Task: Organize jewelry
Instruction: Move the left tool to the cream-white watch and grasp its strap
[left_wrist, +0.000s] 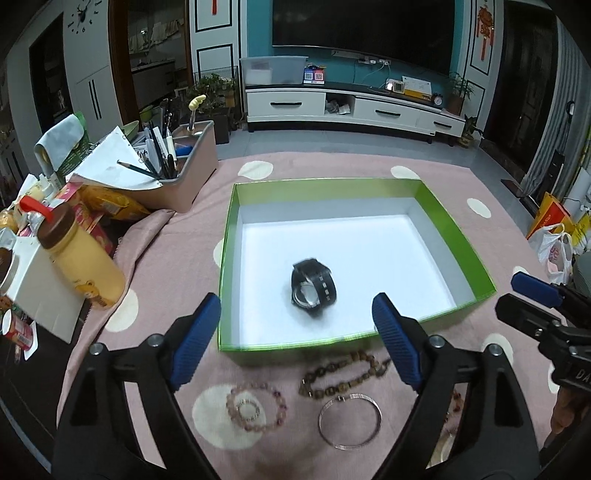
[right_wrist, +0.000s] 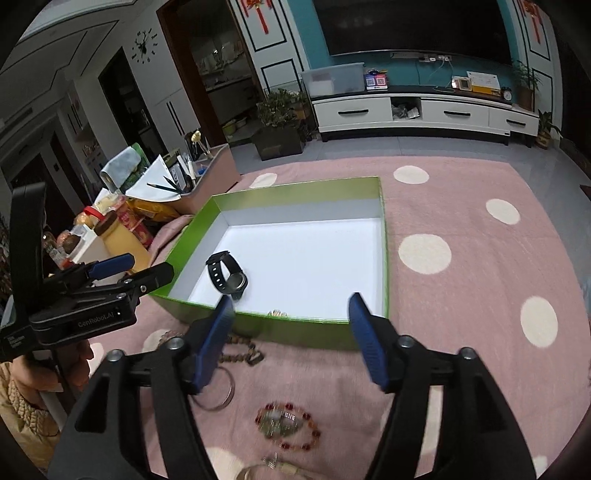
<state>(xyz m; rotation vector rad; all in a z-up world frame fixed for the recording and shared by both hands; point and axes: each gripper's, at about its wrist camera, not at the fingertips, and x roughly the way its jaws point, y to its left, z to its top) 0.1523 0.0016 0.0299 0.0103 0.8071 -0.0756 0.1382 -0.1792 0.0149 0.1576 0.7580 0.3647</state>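
Note:
A green box (left_wrist: 454, 214) with a white floor sits on the pink dotted cloth; it also shows in the right wrist view (right_wrist: 295, 325). A black watch (left_wrist: 313, 287) lies inside it, also seen in the right wrist view (right_wrist: 227, 277). My left gripper (left_wrist: 297, 325) is open and empty above the box's near wall. In front of the box lie a pink bead bracelet (left_wrist: 256, 406), a brown bead string (left_wrist: 340, 376) and a silver bangle (left_wrist: 349, 421). My right gripper (right_wrist: 291, 314) is open and empty above a red bead bracelet (right_wrist: 288, 428).
At the left stand a pen holder (left_wrist: 184, 173), a yellow bottle (left_wrist: 83, 262), a white box (left_wrist: 37, 295) and snack packets. The other gripper (left_wrist: 546, 306) reaches in at the right. A plastic bag (left_wrist: 554, 251) lies at the far right.

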